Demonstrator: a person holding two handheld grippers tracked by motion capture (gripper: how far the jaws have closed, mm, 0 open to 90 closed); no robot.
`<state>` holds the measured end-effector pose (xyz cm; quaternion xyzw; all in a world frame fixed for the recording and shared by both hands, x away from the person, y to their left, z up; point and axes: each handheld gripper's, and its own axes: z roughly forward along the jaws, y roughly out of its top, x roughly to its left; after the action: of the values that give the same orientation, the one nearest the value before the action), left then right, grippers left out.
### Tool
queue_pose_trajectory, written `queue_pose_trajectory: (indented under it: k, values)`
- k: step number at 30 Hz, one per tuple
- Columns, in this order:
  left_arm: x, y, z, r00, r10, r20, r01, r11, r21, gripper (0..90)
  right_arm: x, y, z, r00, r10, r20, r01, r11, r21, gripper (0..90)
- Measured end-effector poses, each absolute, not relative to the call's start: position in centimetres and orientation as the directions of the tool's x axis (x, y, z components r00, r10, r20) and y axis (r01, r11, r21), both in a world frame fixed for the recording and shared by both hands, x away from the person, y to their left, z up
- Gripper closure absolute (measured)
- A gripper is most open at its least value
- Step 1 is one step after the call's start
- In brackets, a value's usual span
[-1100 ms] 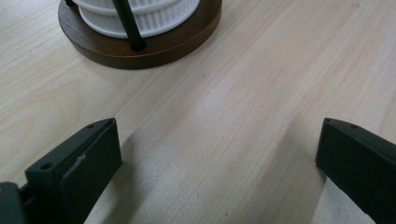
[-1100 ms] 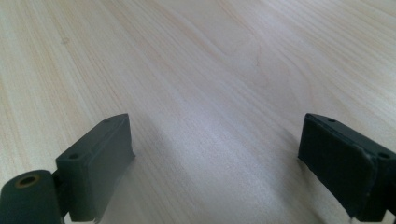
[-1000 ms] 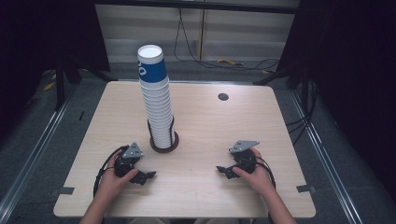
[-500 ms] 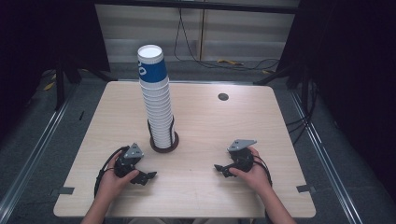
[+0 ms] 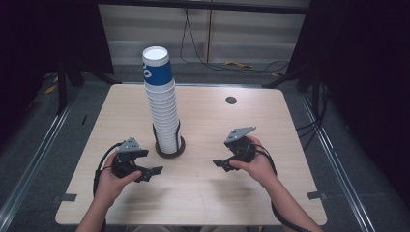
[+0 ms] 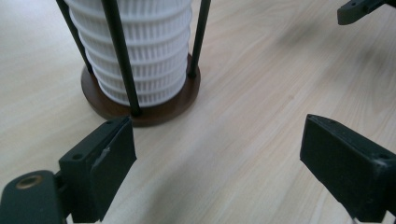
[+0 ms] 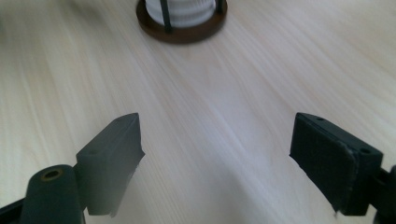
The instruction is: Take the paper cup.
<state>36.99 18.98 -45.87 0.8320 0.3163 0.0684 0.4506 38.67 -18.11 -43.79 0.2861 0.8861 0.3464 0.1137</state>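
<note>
- The stack of cups [image 5: 162,104] stands upright in a round brown holder [image 5: 169,149] with thin black posts, on the tabletop [image 5: 203,193] left of centre, between and just ahead of the 2 grippers.
- The left gripper [image 5: 151,170] hangs near the holder's base; its jaws are spread with only bare wood between them, though they have just been closing a little.
- The right gripper [image 5: 218,163] is well apart from the holder, jaws also released and empty, and they too have just been narrowing.
- Risk, as I judge it: the stack is tall and rises far above the posts, so a sideways knock from either gripper could tip it or spill the upper cups.
- A grab low down may catch a post instead of a cup.
- The high view shows the blue top cup [image 5: 157,67]; the left gripper view [image 6: 140,51] shows the ribbed cup walls and posts up close.
</note>
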Motion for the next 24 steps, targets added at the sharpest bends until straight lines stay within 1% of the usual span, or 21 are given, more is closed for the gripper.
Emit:
queue_pose_trajectory:
  k: [2, 3, 5, 8, 10, 12, 14, 16, 17, 19, 20, 24]
  values:
    - [37.1, 19.0, -45.5, 0.788, 0.589, -0.179, 0.467, -0.382, 0.798, 10.1, 38.9, -17.8, -43.3, -0.815, 0.579, 0.009, 0.426, 0.589, 0.687, 16.0]
    - [37.3, 19.1, -45.1, 0.783, 0.591, -0.197, 0.477, -0.365, 0.799, 10.0, 39.5, -17.2, -42.2, -0.824, 0.567, 0.016, 0.419, 0.591, 0.689, 15.9]
    - [37.5, 19.2, -44.8, 0.779, 0.592, -0.206, 0.48, -0.352, 0.804, 10.0, 39.6, -16.9, -41.9, -0.823, 0.568, 0.004, 0.417, 0.599, 0.684, 15.9]
    - [38.1, 19.2, -43.4, 0.778, 0.601, -0.18, 0.465, -0.359, 0.81, 10.0, 40.5, -15.7, -40.1, -0.841, 0.541, 0.011, 0.403, 0.612, 0.681, 15.7]
    - [38.2, 19.1, -43.0, 0.777, 0.602, -0.181, 0.464, -0.355, 0.812, 10.0, 40.8, -15.2, -39.4, -0.845, 0.535, -0.001, 0.391, 0.619, 0.681, 15.7]
    - [38.5, 19.1, -42.1, 0.785, 0.601, -0.154, 0.447, -0.375, 0.812, 10.0, 41.1, -15.0, -38.9, -0.848, 0.53, -0.006, 0.384, 0.622, 0.682, 15.6]
    - [39.0, 19.0, -41.1, 0.79, 0.597, -0.138, 0.432, -0.384, 0.816, 9.9, 41.6, -14.3, -37.6, -0.852, 0.524, -0.007, 0.373, 0.614, 0.696, 15.3]
    - [39.1, 19.0, -40.8, 0.791, 0.598, -0.126, 0.425, -0.39, 0.817, 9.9, 41.7, -14.2, -37.2, -0.85, 0.526, -0.002, 0.374, 0.608, 0.7, 15.3]
    - [39.5, 19.1, -40.5, 0.783, 0.607, -0.134, 0.433, -0.379, 0.818, 9.8, 42.1, -13.8, -36.3, -0.847, 0.531, 0.012, 0.379, 0.589, 0.714, 15.2]
    - [39.8, 19.2, -40.4, 0.782, 0.61, -0.13, 0.433, -0.381, 0.817, 9.9, 42.3, -13.6, -36.0, -0.846, 0.533, 0.012, 0.378, 0.583, 0.719, 15.2]
    - [40.0, 19.3, -40.1, 0.779, 0.612, -0.135, 0.436, -0.374, 0.819, 9.9, 42.7, -13.3, -34.9, -0.844, 0.534, 0.038, 0.383, 0.553, 0.74, 15.1]
    - [40.2, 19.2, -39.7, 0.783, 0.61, -0.122, 0.429, -0.388, 0.816, 10.3, 43.2, -12.8, -33.7, -0.84, 0.541, 0.024, 0.375, 0.55, 0.746, 14.5]
